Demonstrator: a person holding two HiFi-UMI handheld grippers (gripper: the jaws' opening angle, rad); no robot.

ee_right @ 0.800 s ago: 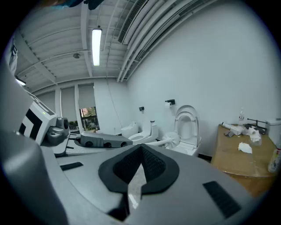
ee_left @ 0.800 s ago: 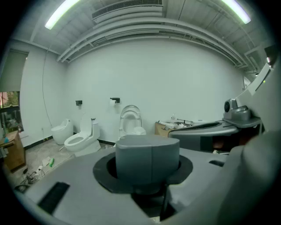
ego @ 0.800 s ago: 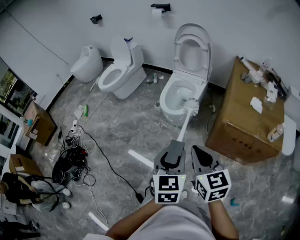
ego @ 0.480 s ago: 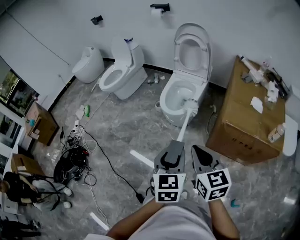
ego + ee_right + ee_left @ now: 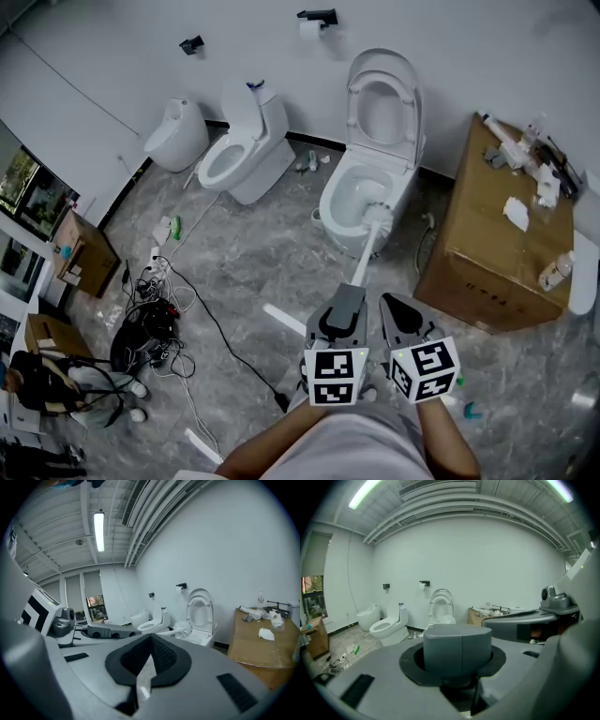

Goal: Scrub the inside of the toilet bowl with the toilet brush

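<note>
The open toilet (image 5: 349, 212) stands against the far wall with its lid up; it also appears small in the left gripper view as the toilet (image 5: 441, 610). A white toilet brush (image 5: 374, 217) has its head at the near right of the bowl, just inside the rim. Its handle slants back to my left gripper (image 5: 345, 305), which is shut on it. My right gripper (image 5: 401, 312) hangs beside the left one, shut, with nothing in it. In the right gripper view the brush head (image 5: 183, 629) shows in front of the toilet (image 5: 201, 618).
A second toilet (image 5: 236, 150) and a small white fixture (image 5: 176, 131) stand to the left. A large cardboard box (image 5: 497, 246) with bottles and tools on top stands right of the open toilet. Cables (image 5: 150, 323) and white strips (image 5: 281, 319) lie on the marble floor.
The brush head has shifted slightly left and down, from over the bowl's right rim to just inside it. Both grippers stay in about the same place.
</note>
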